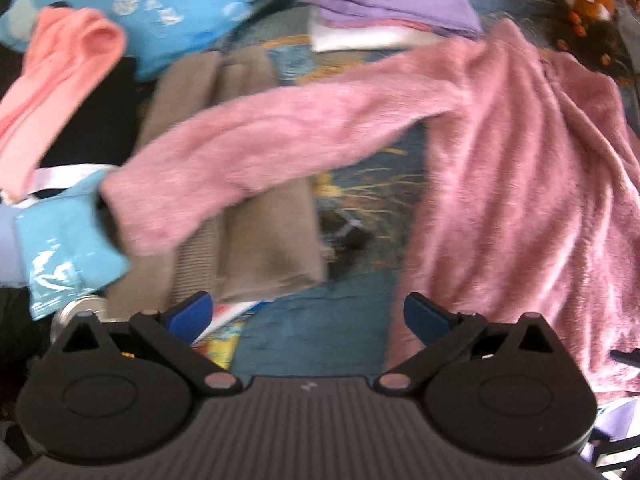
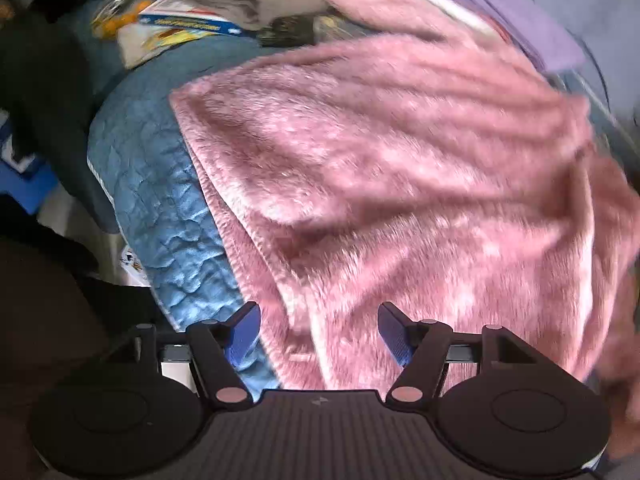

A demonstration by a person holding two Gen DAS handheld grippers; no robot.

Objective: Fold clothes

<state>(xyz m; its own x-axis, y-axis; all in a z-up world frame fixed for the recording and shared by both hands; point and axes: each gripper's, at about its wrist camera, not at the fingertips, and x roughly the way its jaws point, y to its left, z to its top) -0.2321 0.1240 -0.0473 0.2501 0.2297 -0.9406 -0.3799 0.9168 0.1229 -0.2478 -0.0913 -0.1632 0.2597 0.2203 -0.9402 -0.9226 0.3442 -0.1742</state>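
Observation:
A fuzzy pink sweater [image 1: 520, 168] lies spread on the blue bedspread [image 1: 312, 328], its body at the right and one sleeve [image 1: 256, 152] stretched left across a folded tan garment [image 1: 248, 248]. My left gripper [image 1: 308, 316] is open and empty, hovering above the bedspread just left of the sweater's hem. In the right wrist view the sweater [image 2: 400, 168] fills the frame; my right gripper [image 2: 320, 332] is open, its blue fingers astride the sweater's lower edge, gripping nothing.
A stack of folded lilac and white clothes [image 1: 384, 4] lies at the back. A blue patterned pillow [image 1: 152, 4], a salmon-pink garment [image 1: 52, 80] and a light-blue plastic packet [image 1: 68, 240] crowd the left. A booklet [image 2: 180, 28] lies beyond the sweater.

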